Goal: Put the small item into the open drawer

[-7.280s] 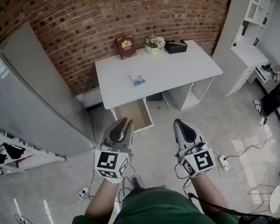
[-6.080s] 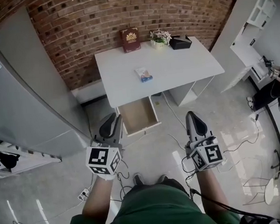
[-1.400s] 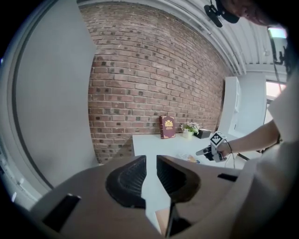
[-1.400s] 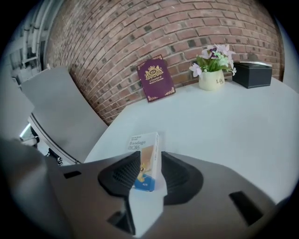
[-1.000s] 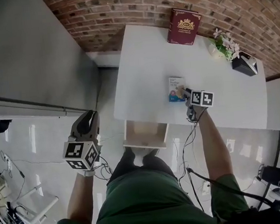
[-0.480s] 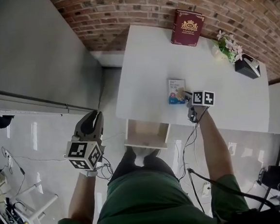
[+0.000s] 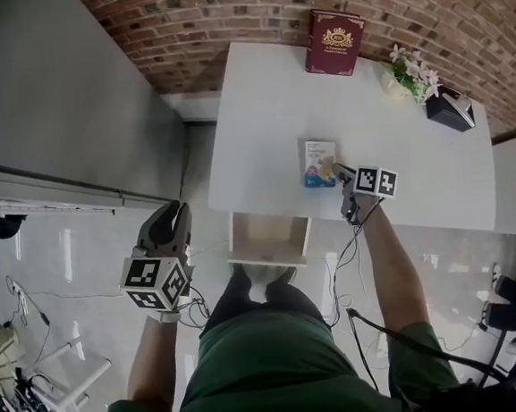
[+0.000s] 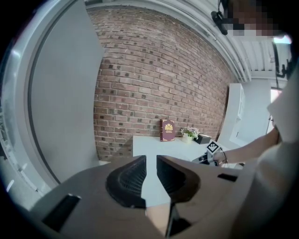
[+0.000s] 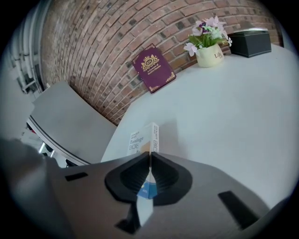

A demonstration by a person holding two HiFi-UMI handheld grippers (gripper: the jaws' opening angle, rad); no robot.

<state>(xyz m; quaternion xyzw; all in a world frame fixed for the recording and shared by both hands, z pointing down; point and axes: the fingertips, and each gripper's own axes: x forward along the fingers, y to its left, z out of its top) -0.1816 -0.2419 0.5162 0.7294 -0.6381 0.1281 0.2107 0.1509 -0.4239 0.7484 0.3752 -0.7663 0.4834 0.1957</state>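
The small item is a flat white and blue bandage box point(image 7: 317, 161) near the front of the white table point(image 7: 263, 110). My right gripper point(image 7: 334, 174) reaches over the table edge. Its jaws are closing, and the pads press on the near end of the box point(image 9: 143, 137), which sticks out beyond the right gripper point(image 9: 150, 161). I cannot tell whether the box is off the table. The open drawer point(image 7: 270, 237) juts from the table's front, left of and below the box. My left gripper point(image 7: 171, 219) hangs over the floor to the left, the left gripper point(image 8: 151, 165) slightly open and holding nothing.
A dark red book point(image 7: 333, 40) leans on the brick wall at the table's back. A flower pot point(image 7: 406, 69) and a black box point(image 7: 450, 108) stand at the back right. A tall grey cabinet point(image 7: 51, 102) fills the left side. Cables lie on the floor by my feet.
The right gripper's jaws have come together on the box's near end. The left gripper has risen a little. Earlier I stood well back from the table with both grippers low.
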